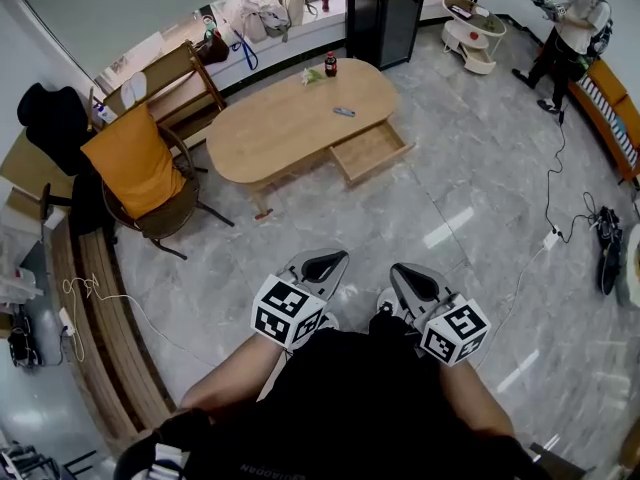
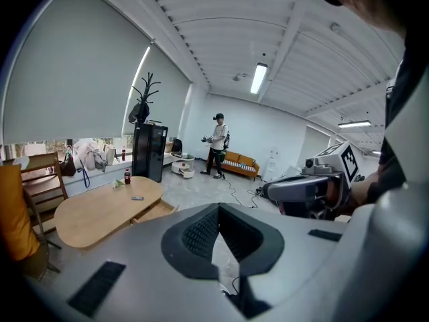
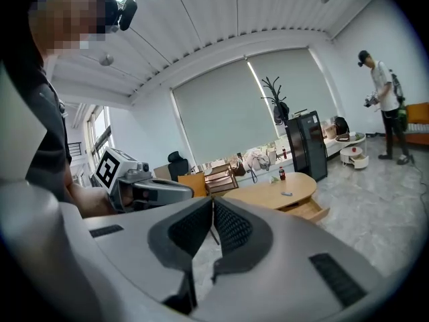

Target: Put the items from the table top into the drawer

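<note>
Grey left gripper (image 1: 320,265) and right gripper (image 1: 413,281) both clenched, empty.
Walk in; part jaws before the dark red-capped bottle (image 1: 330,64) far ahead.

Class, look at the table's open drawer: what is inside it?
The pulled-out part of the drawer shows only bare wood, no items. Its rear lies under the tabletop, so that part cannot be seen.

Lighting bright and even. Strip light (image 2: 259,78) on overhead; glare streaks on floor (image 1: 448,228). Shadows soft. Gripper views: heavy fisheye bending, black vignette at corners. Head view sharp.
</note>
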`<state>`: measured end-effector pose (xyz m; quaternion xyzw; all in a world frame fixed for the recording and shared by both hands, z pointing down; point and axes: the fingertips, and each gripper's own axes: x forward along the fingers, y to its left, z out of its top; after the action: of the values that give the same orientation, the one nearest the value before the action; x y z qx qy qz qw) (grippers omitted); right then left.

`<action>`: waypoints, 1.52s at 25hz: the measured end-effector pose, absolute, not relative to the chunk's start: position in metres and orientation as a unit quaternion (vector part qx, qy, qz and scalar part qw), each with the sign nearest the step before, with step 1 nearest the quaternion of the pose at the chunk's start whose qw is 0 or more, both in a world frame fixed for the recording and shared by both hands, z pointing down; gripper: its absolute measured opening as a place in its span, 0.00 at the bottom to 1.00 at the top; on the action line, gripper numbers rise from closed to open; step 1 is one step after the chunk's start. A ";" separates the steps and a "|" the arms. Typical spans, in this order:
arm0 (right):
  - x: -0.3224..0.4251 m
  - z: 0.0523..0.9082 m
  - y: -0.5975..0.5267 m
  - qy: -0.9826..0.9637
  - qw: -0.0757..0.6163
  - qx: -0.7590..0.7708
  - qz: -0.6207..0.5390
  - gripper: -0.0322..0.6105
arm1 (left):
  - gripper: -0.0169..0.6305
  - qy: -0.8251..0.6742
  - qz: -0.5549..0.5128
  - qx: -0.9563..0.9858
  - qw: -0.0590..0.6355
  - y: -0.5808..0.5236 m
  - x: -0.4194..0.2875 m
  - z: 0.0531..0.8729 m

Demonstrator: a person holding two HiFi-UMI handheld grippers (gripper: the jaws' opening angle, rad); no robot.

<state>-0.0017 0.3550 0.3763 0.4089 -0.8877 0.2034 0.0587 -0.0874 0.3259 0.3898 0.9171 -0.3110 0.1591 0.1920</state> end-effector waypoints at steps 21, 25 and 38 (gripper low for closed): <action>0.171 0.371 0.249 -0.903 0.031 0.376 0.208 0.06 | 0.03 -0.359 0.165 0.900 0.184 0.237 0.079 0.381; 0.181 0.388 0.241 -0.898 0.037 0.371 0.232 0.06 | 0.03 -0.367 0.187 0.889 0.198 0.231 0.077 0.397; 0.175 0.399 0.132 -0.902 0.086 0.356 0.228 0.06 | 0.03 -0.376 0.164 0.882 0.231 0.115 0.068 0.420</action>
<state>0.1750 0.1315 0.3994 0.3556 -0.9023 0.2279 0.0863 0.0682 0.1150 0.4203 0.8823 -0.3757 0.1641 0.2310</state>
